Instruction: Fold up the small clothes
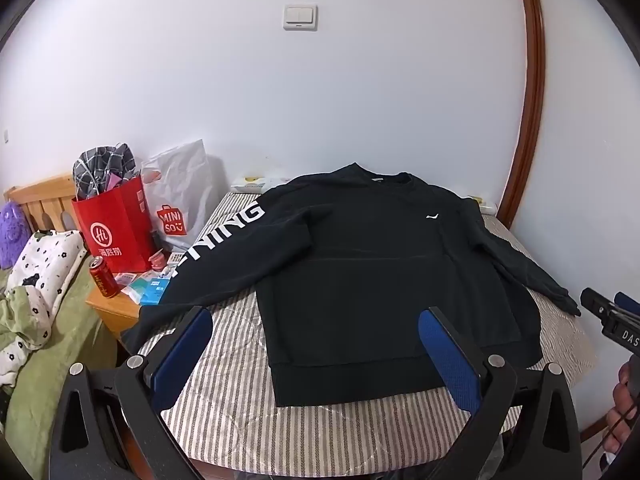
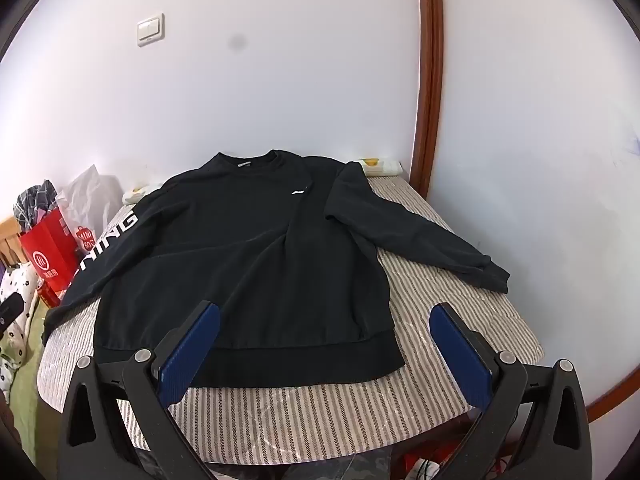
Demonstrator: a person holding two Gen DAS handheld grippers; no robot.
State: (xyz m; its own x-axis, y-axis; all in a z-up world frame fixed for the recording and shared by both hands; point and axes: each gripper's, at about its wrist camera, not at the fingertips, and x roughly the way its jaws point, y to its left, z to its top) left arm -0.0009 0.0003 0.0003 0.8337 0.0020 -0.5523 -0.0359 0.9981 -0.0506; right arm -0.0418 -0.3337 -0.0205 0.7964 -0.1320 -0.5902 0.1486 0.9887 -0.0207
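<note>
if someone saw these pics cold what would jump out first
A black sweatshirt lies spread flat, front up, across the striped table cover, one sleeve with big white lettering trailing off the left edge. Both the left gripper and right gripper hover open just short of its hem. A bright red paper bag stands at the left.

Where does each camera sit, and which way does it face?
Left wrist: on the left tongs, facing down over the sweatshirt hem; own open blue pads, plus the right tongs and a hand at the edge.
Right wrist: on the right tongs, facing the hem's right corner; own open pads.
Shared: sweatshirt, striped table, wall switch.
</note>
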